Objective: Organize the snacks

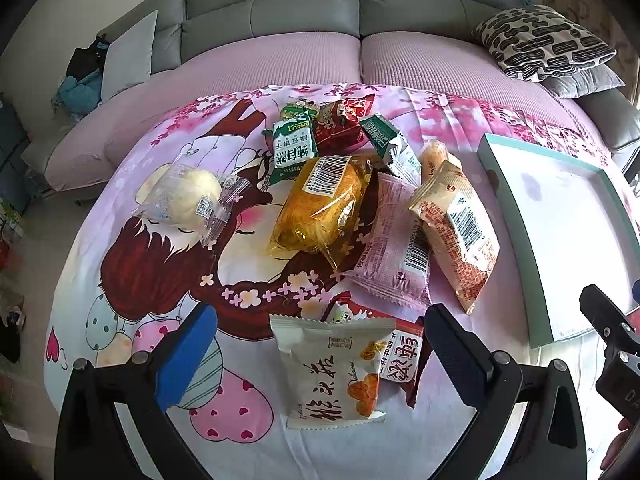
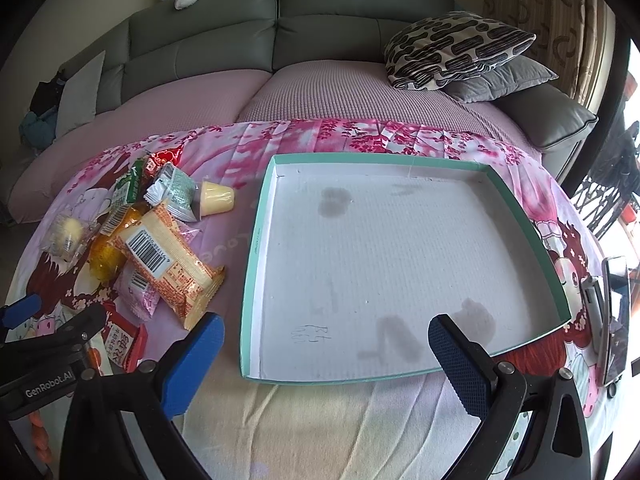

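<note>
A pile of snack packets lies on the pink cartoon cloth (image 1: pixel 132 268). A white packet with orange print (image 1: pixel 334 372) rests on a red one (image 1: pixel 404 354), just ahead of my left gripper (image 1: pixel 320 344), which is open around it without touching. Farther off are a yellow bread bag (image 1: pixel 320 208), a pink packet (image 1: pixel 394 252), an orange packet (image 1: pixel 456 232), a round white bun (image 1: pixel 186 198) and a green biscuit packet (image 1: pixel 294 150). My right gripper (image 2: pixel 326 338) hangs open over the near edge of the teal-rimmed white tray (image 2: pixel 256 248), which holds nothing.
A pudding cup (image 2: pixel 218 197) lies on its side beside the pile. A grey sofa (image 2: pixel 280 32) with patterned cushions (image 2: pixel 452 46) stands behind. A phone (image 2: pixel 614 316) lies at the cloth's right edge. The left gripper's body (image 2: pixel 48 344) shows at the right view's lower left.
</note>
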Motion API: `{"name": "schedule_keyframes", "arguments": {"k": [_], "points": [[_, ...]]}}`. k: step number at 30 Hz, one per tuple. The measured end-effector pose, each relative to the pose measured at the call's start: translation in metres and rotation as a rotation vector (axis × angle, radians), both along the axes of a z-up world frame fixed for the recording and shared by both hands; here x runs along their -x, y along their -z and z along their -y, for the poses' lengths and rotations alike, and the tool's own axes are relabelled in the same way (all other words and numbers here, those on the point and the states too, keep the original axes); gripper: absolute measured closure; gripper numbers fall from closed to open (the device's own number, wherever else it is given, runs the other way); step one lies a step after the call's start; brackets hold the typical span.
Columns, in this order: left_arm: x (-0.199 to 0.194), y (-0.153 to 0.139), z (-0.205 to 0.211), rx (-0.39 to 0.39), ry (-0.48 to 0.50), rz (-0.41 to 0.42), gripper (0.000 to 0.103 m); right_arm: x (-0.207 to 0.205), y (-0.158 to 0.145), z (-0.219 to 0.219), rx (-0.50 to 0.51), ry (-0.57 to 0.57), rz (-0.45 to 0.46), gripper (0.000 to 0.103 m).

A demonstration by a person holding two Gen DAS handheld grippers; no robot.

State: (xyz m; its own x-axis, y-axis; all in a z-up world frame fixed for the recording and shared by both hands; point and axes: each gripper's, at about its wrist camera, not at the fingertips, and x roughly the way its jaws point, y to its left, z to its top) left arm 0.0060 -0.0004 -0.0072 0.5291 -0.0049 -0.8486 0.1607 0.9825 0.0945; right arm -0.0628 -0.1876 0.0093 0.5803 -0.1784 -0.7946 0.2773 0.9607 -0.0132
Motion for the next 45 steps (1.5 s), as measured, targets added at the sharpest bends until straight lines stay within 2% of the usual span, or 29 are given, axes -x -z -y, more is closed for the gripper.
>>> {"name": "schedule_keyframes", "arguments": {"k": [45], "points": [[0.0001,-0.0015,-0.0024,0.0,0.002,0.011,0.0,0.0001,-0.0014,-0.0003,-0.001,0.001,0.003,0.0]]}}
